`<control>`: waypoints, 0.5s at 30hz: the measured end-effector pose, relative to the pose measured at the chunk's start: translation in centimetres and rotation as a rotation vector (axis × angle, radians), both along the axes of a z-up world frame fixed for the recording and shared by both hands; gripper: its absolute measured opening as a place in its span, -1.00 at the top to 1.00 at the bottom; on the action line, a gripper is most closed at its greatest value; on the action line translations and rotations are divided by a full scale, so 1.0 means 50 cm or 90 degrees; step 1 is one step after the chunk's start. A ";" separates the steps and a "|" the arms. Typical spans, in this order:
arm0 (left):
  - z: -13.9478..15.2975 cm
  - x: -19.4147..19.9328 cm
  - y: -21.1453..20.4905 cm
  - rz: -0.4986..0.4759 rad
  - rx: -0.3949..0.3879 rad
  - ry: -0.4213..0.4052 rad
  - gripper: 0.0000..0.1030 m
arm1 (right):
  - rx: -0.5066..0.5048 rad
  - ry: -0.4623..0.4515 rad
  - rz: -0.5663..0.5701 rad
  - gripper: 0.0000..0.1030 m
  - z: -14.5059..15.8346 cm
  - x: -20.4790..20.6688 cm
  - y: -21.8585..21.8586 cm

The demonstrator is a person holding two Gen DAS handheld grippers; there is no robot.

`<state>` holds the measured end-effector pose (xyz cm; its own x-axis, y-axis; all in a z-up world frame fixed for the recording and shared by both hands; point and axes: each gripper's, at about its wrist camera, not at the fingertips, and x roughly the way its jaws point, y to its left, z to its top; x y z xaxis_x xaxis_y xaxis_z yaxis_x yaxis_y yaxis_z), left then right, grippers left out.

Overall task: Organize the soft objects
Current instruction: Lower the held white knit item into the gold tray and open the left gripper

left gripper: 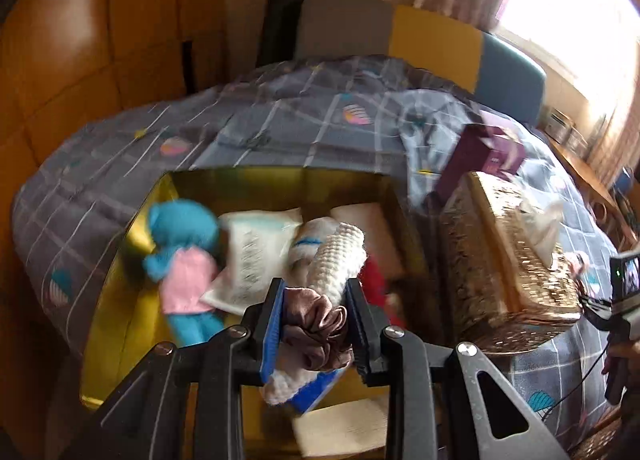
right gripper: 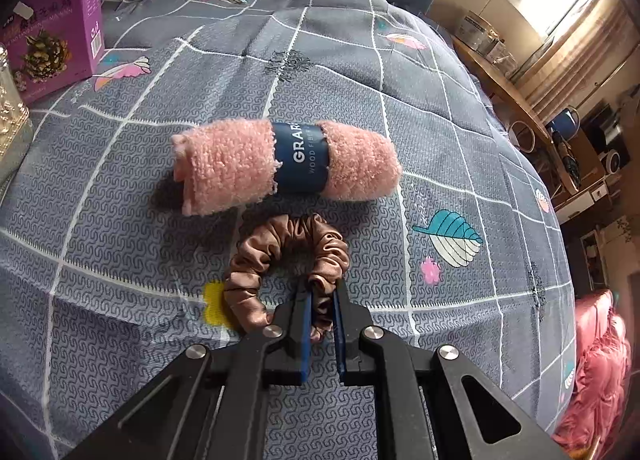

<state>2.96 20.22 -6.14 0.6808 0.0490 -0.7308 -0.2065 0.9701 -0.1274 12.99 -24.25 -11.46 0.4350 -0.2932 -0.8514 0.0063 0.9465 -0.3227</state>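
Observation:
In the left wrist view my left gripper (left gripper: 316, 292) is shut on a brown satin scrunchie (left gripper: 316, 324), held over a gold box (left gripper: 280, 180). Inside the box lie a blue plush toy in a pink shirt (left gripper: 180, 260), a white packet (left gripper: 252, 256), a white knitted roll (left gripper: 338, 260) and something red (left gripper: 374, 280). In the right wrist view my right gripper (right gripper: 322, 292) is shut on the edge of a second brown scrunchie (right gripper: 280, 260) that rests on the grey quilt (right gripper: 120, 220). A rolled pink towel with a blue band (right gripper: 280, 160) lies just beyond it.
A woven tissue box (left gripper: 504, 260) stands right of the gold box, with a purple carton (left gripper: 480, 156) behind it. The purple carton (right gripper: 52, 28) shows at the right wrist view's far left. A wooden shelf (right gripper: 520, 100) and pink bedding (right gripper: 596, 360) lie past the bed's right edge.

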 end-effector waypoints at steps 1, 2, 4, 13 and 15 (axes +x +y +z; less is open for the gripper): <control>-0.002 -0.009 0.020 0.015 -0.009 0.000 0.43 | 0.000 0.000 0.000 0.79 0.000 0.000 0.000; -0.004 -0.015 0.039 0.028 -0.025 0.002 0.43 | 0.000 0.000 0.000 0.79 0.001 -0.001 0.001; -0.010 -0.033 0.086 0.066 -0.058 0.011 0.43 | -0.002 0.001 0.001 0.79 0.001 -0.002 0.001; -0.050 -0.066 0.148 0.116 -0.126 0.044 0.43 | -0.007 0.003 0.005 0.79 0.003 -0.003 0.005; -0.067 -0.052 0.146 0.127 -0.113 0.070 0.43 | -0.007 0.003 0.005 0.79 0.004 -0.003 0.005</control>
<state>0.35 27.53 -9.51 0.5862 0.0384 -0.8093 -0.4133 0.8733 -0.2579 12.84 -24.01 -11.28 0.4338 -0.2985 -0.8501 -0.0029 0.9430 -0.3326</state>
